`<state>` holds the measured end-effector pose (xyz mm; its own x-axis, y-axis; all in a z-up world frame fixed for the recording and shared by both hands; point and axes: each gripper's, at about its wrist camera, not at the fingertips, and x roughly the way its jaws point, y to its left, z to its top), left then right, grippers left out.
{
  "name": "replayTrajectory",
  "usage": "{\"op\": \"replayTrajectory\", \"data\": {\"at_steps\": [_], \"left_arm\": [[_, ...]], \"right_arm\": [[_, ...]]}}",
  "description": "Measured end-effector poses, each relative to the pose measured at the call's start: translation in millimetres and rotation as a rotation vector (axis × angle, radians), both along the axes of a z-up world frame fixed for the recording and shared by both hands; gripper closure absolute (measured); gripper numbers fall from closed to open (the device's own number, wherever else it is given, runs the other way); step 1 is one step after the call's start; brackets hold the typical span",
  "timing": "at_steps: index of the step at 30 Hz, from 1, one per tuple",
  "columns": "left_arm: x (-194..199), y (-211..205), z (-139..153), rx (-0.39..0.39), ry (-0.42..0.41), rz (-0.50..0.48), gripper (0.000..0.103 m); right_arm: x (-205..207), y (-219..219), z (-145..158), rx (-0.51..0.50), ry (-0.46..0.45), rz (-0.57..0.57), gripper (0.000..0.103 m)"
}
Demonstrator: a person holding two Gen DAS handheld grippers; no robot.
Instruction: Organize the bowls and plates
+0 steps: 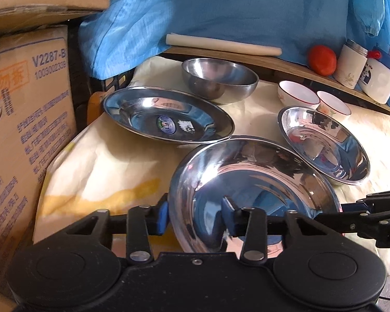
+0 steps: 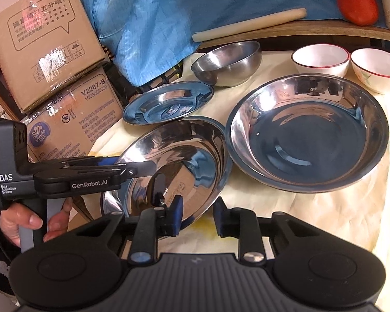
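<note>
Left of the left gripper's (image 1: 195, 213) fingers, stacked boxes (image 1: 26, 104) are seen, with blue fabric (image 1: 221, 5) hung beyond them. The left gripper is closed partway, and the wall of the tilted plate (image 1: 247, 182) is clamped between its pads: the left pad is set against the outer wall, the right pad inside the dish. This plate is tipped up off the pale cloth (image 1: 104, 169), straight ahead of the fingers. Beyond the left fingertip a stickered plate (image 1: 166, 114) is laid flat, and behind it a steel bowl (image 1: 218, 80) is stood, with a rolling pin (image 1: 221, 44) on the ledge further back. Ahead and right of the right fingertip a deep plate (image 1: 325, 145) is placed just beside the tilted plate, and two white bowls (image 1: 297, 95) are lined up behind it. On the ledge above these a red fruit (image 1: 322, 59) and jars (image 1: 351, 62) are kept.

In the right wrist view, the left gripper is gripped by a hand (image 2: 31, 221) at the far left. The right gripper (image 2: 197, 217) is narrowed around the near rim of the tilted plate, its left finger over the inside, its right finger outside. A strip of cloth is seen between rim and right pad, so whether the rim is pressed cannot be told
</note>
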<state>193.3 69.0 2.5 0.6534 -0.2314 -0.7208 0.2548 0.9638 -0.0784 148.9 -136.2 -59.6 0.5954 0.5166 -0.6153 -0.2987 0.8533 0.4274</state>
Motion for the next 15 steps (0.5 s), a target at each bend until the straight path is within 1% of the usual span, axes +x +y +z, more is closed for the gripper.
{"op": "replayTrajectory", "data": {"at_steps": [1, 3, 7, 10, 15], "left_arm": [[-0.8, 1.3, 0.4, -0.001, 0.003, 0.005, 0.067], [-3.2, 3.1, 1.1, -0.002, 0.008, 0.016, 0.074], [-9.6, 7.3, 1.8, -0.010, 0.014, 0.036, 0.083], [-14.3, 8.9, 3.3, -0.027, 0.021, 0.044, 0.085], [-22.1, 5.3, 5.1, -0.031, 0.022, 0.040, 0.085]], "right_arm": [[-0.9, -0.5, 0.2, 0.003, 0.001, -0.004, 0.076], [-2.8, -1.6, 0.1, 0.006, 0.007, -0.012, 0.077], [-8.4, -1.8, 0.5, -0.002, 0.004, -0.018, 0.078], [-13.0, -4.3, -0.2, 0.000, 0.005, -0.019, 0.079], [-21.1, -8.5, -1.2, 0.001, 0.001, -0.024, 0.079]]}}
